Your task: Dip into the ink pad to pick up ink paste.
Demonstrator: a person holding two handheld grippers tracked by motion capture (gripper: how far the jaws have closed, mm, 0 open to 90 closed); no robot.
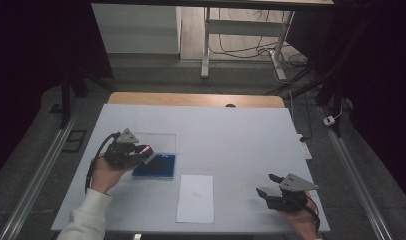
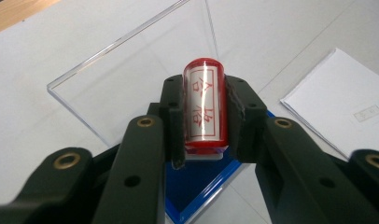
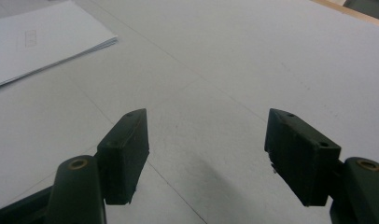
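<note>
A red cylindrical stamp (image 2: 205, 105) with red characters on its clear face sits between the jaws of my left gripper (image 2: 204, 122), which is shut on it. In the high view the left gripper (image 1: 143, 152) holds the stamp (image 1: 146, 149) just above the left end of a blue ink pad case (image 1: 158, 167), whose clear lid (image 1: 158, 142) lies open behind it. A white sheet of paper (image 1: 196, 198) with a small printed box lies to the right of the case. My right gripper (image 1: 269, 185) rests open near the table's front right, nothing between its jaws (image 3: 206, 154).
The white table surface (image 1: 231, 135) has a wooden strip along its far edge (image 1: 196, 99). Beyond it stand a white desk frame (image 1: 241, 30) and loose cables on the floor. Metal rails (image 1: 38, 170) run along both sides of the table.
</note>
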